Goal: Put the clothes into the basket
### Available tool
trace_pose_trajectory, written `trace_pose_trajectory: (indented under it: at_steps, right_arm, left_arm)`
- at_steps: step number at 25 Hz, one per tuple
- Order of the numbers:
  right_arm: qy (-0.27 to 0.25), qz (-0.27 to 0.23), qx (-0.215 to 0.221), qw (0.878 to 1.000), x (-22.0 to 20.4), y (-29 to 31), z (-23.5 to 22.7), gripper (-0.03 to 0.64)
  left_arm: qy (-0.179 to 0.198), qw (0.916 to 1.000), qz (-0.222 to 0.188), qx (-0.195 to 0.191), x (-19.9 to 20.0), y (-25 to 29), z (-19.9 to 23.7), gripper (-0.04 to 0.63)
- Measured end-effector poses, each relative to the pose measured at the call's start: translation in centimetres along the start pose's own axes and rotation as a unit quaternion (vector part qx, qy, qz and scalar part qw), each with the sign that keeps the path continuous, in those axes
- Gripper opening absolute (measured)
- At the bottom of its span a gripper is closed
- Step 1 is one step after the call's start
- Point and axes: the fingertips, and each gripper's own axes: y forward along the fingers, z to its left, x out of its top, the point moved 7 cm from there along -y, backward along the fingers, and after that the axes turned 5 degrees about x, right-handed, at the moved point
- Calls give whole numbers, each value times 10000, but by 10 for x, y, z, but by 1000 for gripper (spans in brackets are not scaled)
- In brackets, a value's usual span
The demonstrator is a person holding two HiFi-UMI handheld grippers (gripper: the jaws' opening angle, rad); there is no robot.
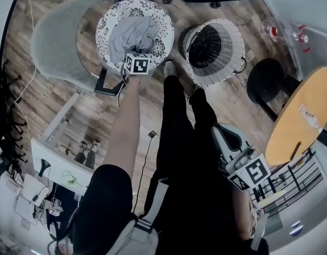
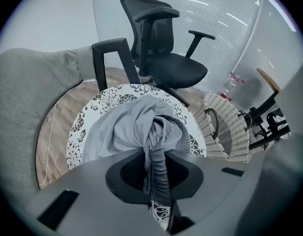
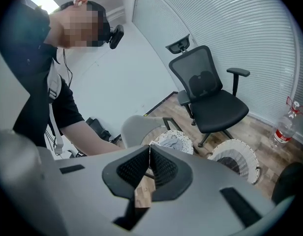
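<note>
A grey garment [image 1: 132,32] lies heaped on a round floral-patterned stool [image 1: 161,15]. In the left gripper view my left gripper [image 2: 158,162] is shut on a bunched, ribbed fold of that garment [image 2: 127,127], and the cloth is drawn up into a peak between the jaws. Its marker cube [image 1: 137,62] sits at the stool's near edge. To the stool's right on the floor stands the white wicker basket [image 1: 214,49], with a dark inside. My right gripper [image 3: 149,150] is shut with nothing between its jaws, held back by the person's side, far from the basket [image 3: 237,157].
A black office chair [image 2: 161,58] stands behind the stool. A grey curved seat [image 1: 57,36] wraps round the stool's left. A round wooden table [image 1: 304,116] and a dark stool [image 1: 267,78] are to the right of the basket. A plastic bottle [image 1: 283,33] stands near the wall.
</note>
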Motion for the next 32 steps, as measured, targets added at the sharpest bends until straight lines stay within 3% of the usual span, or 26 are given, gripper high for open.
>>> trace_pose_trajectory:
  at_steps: [10,20,27,32]
  right_arm:
    - [-512,-590,62,9969,28,-17,9,17]
    - [-911,-1029,327,9900,44,-27,19,17]
    - [-1136,-1295,447,9840,48,-34,21,17]
    - [-1131,-1415,491,9822,43,-43,22,17]
  left_arm:
    - [-84,9997,-111,183,9,-50,11,57]
    - [-289,9978,-519,297,11,-115,13,55]
    - [-156,9933,-1010,543,16,-162,22,55]
    - [-289,9871,-1421,678,23,-198,27,55]
